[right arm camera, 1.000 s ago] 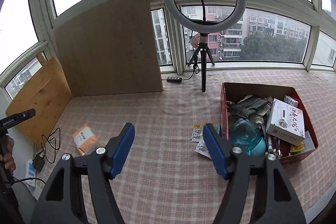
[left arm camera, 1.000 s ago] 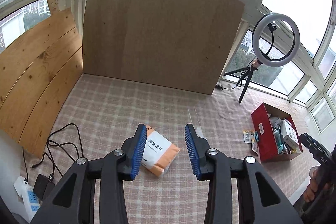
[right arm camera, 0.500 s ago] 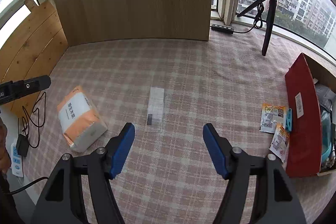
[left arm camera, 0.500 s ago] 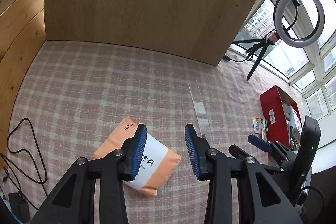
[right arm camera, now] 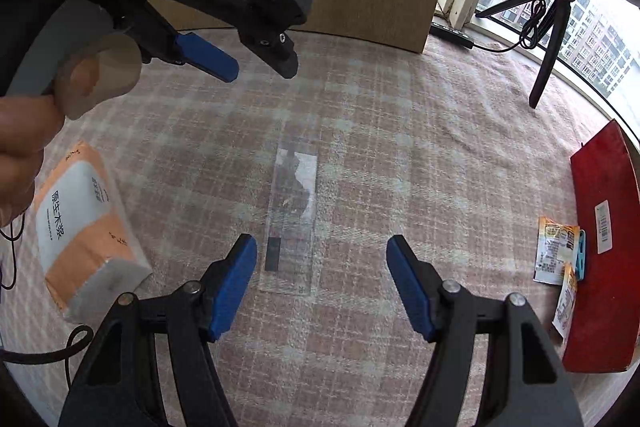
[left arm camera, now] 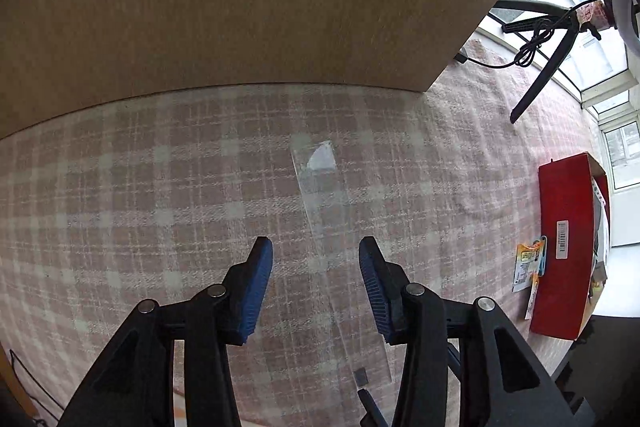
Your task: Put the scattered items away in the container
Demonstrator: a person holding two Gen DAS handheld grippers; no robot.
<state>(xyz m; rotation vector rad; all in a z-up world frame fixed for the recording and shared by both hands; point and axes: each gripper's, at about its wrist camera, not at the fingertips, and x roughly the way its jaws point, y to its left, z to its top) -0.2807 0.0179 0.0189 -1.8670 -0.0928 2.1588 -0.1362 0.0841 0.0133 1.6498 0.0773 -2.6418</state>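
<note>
A clear plastic strip [left arm camera: 320, 203] with a small black mark at one end lies flat on the checked cloth [left arm camera: 140, 211]. My left gripper [left arm camera: 315, 245] hovers over it, pointing steeply down. Its jaws are opening, and the strip shows between the blue pads, untouched. In the right wrist view the strip [right arm camera: 294, 215] lies just ahead of my right gripper [right arm camera: 321, 243], which is open and empty. The left gripper [right arm camera: 260, 67] hangs above the strip's far end. An orange and white tissue pack [right arm camera: 80, 227] lies at the left. The red box [right arm camera: 600, 247] stands at the right.
Two snack packets [right arm camera: 556, 247] lie against the red box's near wall [left arm camera: 568, 247]. A wooden board [left arm camera: 240, 7] stands upright behind the cloth. A ring-light tripod [right arm camera: 548, 39] and a power strip [right arm camera: 452, 31] sit at the back right. A hand [right arm camera: 24, 147] and cables [right arm camera: 40, 351] are at the left.
My left gripper has swung right from above the tissue pack to above the clear strip, dropped lower and widened slightly. The right gripper has sunk towards the cloth; the left gripper now fills its upper left view.
</note>
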